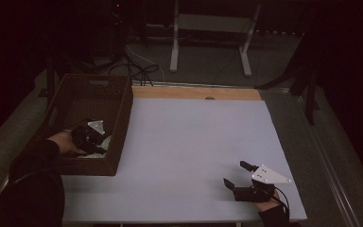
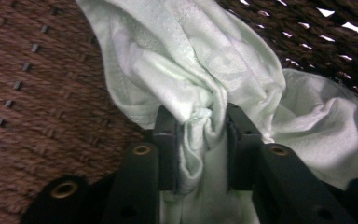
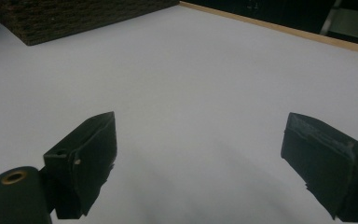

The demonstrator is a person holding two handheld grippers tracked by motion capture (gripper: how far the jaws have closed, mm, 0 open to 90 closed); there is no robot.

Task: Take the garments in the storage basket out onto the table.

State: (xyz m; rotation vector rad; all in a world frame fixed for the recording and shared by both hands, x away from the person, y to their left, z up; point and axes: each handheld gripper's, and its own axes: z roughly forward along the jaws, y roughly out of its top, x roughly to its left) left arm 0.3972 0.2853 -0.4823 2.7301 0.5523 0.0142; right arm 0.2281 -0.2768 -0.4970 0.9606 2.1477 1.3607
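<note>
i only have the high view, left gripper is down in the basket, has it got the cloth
Observer: Yes. In the left gripper view the left gripper is shut on a bunched fold of the pale cloth.
Operator: is the rest of the cloth off the basket floor
Observer: Can't tell; it spreads against the woven basket wall and floor behind the jaws.
Operator: right gripper holding anything
Observer: No. The right gripper is open, with only bare table between its jaws.

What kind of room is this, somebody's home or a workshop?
Probably a lab or test room rather than a home: a plain white table set up for handheld gripper work, loose cables across the bare floor, and a metal stand behind. A wicker basket holds a pale cloth.
</note>
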